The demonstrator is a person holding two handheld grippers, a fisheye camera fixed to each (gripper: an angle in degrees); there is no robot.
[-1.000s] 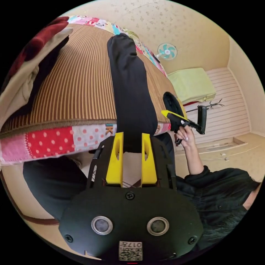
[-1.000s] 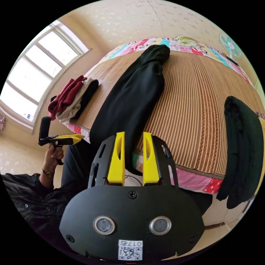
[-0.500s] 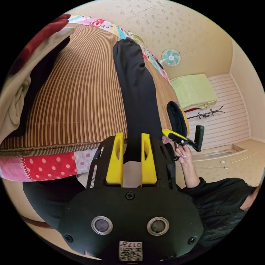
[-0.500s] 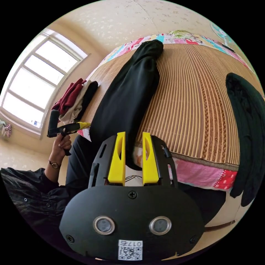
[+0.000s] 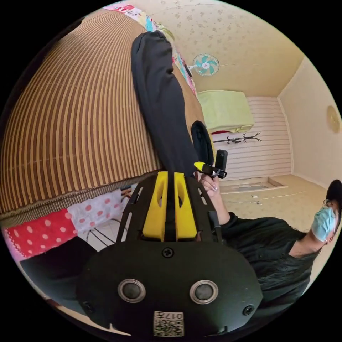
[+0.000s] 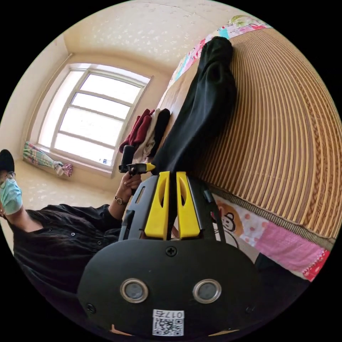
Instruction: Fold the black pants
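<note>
Black pants (image 5: 160,103) lie stretched along the striped mat (image 5: 74,117) that covers the bed, running from the far edge, where the cuff sits near the patchwork border, down to the near edge, where the waist end hangs over. I hold that near end with both of my tools. In the left gripper view my left gripper (image 5: 170,178) has its yellow jaws drawn close together, with a thin band of the black cloth pressed between them. In the right gripper view my right gripper (image 6: 172,178) does the same: the jaws nearly meet and the dark fabric runs into the narrow slot between them. Each gripper also shows in the other's view, just beside the pants at the near edge of the bed, with my hand (image 5: 210,185) wrapped around its handle. A patchwork quilt (image 6: 270,238) with pink and red dotted squares hangs below the mat's woven hem. A pile of folded clothes (image 6: 148,131), dark red, cream and black, rests at the mat's edge toward the window (image 6: 92,117). A second dark garment (image 5: 202,142) sits at the mat's opposite edge, near my right gripper. A fan (image 5: 205,65) is mounted on the wall beyond the bed's far corner.
</note>
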